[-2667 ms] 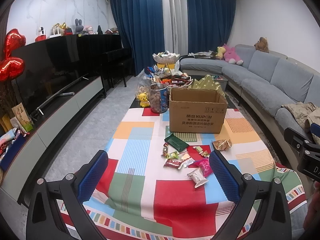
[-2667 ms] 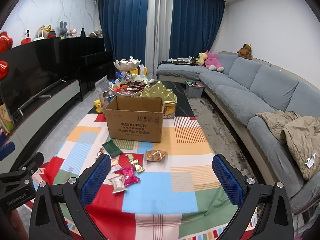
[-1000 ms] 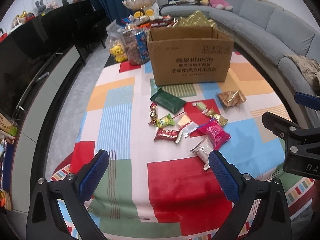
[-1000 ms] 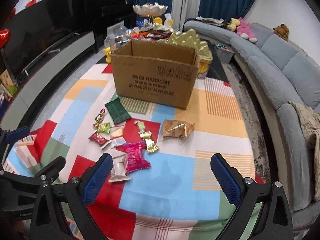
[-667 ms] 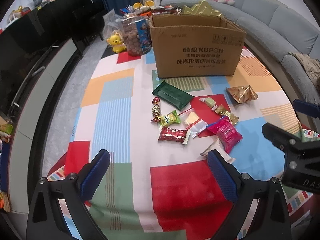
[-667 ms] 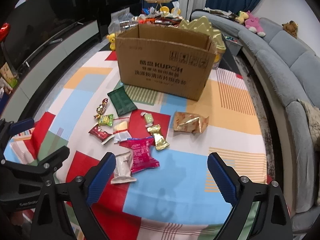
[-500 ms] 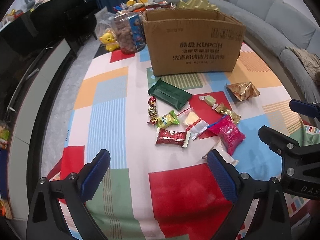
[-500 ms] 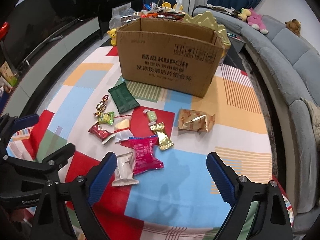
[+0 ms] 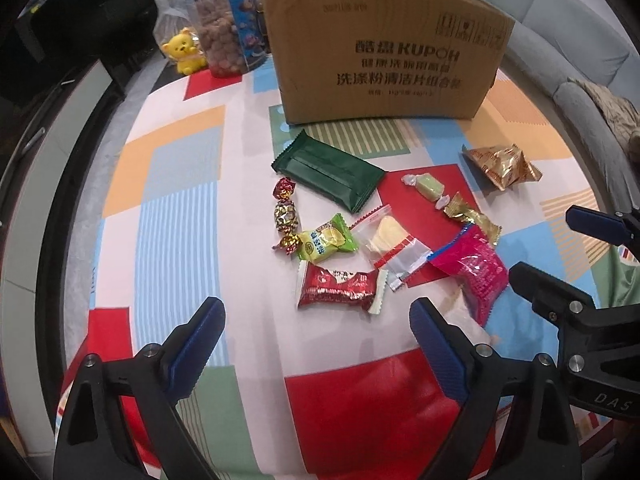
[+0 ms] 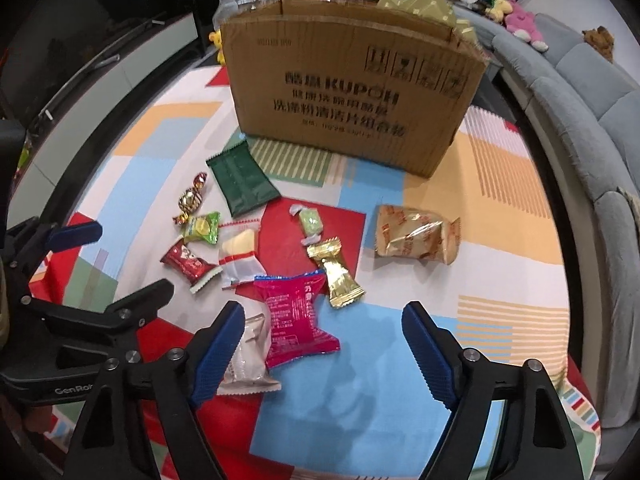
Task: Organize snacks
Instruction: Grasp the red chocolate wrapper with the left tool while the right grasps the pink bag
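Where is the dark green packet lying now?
The dark green packet lies flat on the patchwork tablecloth, just in front of the cardboard box, toward its left end. The round foil candy sits beside it, to its left in both views.

Both tools match — the left hand-held gripper and the right hand-held gripper are black frames with silver screws, ribbed blue pads, white lettering on the bodies.
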`<control>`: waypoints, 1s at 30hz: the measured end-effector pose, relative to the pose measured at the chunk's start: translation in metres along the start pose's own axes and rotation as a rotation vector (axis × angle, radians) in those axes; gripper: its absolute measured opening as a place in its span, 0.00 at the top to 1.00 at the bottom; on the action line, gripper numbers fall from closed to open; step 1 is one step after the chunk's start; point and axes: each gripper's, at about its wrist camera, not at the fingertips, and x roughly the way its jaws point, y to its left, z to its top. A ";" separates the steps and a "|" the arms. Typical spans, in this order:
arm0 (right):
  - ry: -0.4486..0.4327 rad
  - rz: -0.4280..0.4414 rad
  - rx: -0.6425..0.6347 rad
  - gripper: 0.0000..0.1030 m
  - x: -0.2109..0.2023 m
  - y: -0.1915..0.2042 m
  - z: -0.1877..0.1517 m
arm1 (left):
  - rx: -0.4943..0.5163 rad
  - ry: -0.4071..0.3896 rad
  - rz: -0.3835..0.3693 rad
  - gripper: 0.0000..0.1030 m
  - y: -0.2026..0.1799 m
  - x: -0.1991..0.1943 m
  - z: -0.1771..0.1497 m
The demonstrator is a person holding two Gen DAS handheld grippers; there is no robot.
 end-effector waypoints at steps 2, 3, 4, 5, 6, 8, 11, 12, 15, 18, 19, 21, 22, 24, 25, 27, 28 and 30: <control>0.024 0.006 -0.006 0.27 0.008 0.001 0.001 | 0.013 0.007 -0.002 0.09 0.000 0.007 0.002; 0.034 0.005 -0.012 0.28 0.011 0.002 0.001 | 0.017 0.012 -0.007 0.10 0.000 0.010 0.003; 0.042 0.003 -0.018 0.29 0.015 0.003 0.001 | 0.020 0.020 -0.017 0.11 0.000 0.014 0.004; 0.048 0.006 -0.021 0.29 0.017 0.004 0.002 | 0.020 0.025 -0.024 0.12 0.000 0.016 0.005; 0.053 0.007 -0.024 0.29 0.021 0.005 0.001 | 0.019 0.032 -0.034 0.13 0.001 0.020 0.005; 0.060 0.006 -0.029 0.30 0.025 0.005 0.002 | 0.012 0.038 -0.049 0.15 0.002 0.024 0.005; 0.075 0.011 -0.027 0.33 0.032 0.005 0.003 | 0.012 0.041 -0.060 0.18 0.001 0.031 0.006; 0.082 0.017 -0.026 0.34 0.034 0.005 0.003 | 0.018 0.044 -0.065 0.19 0.001 0.034 0.006; 0.107 0.028 -0.024 0.36 0.041 0.005 0.004 | 0.030 0.055 -0.073 0.20 -0.001 0.040 0.007; 0.128 0.033 -0.019 0.36 0.048 0.005 0.004 | 0.050 0.064 -0.070 0.20 -0.003 0.046 0.007; 0.135 0.032 -0.021 0.37 0.051 0.005 0.003 | 0.056 0.069 -0.071 0.21 -0.003 0.049 0.006; 0.142 0.033 -0.024 0.38 0.055 0.006 0.002 | 0.064 0.077 -0.072 0.22 -0.003 0.054 0.008; 0.144 0.033 -0.025 0.38 0.056 0.006 0.002 | 0.068 0.081 -0.071 0.23 -0.004 0.056 0.008; 0.145 0.034 -0.025 0.39 0.058 0.007 0.003 | 0.076 0.089 -0.069 0.26 -0.005 0.060 0.006; 0.145 0.035 -0.027 0.40 0.059 0.008 0.003 | 0.079 0.093 -0.067 0.29 -0.006 0.062 0.006; 0.144 0.037 -0.029 0.41 0.060 0.008 0.003 | 0.070 0.087 -0.078 0.30 -0.006 0.062 0.005; 0.146 0.039 -0.029 0.42 0.061 0.009 0.003 | 0.067 0.085 -0.083 0.33 -0.005 0.061 0.005; 0.152 0.046 -0.026 0.45 0.063 0.009 0.003 | 0.067 0.083 -0.087 0.37 -0.006 0.061 0.005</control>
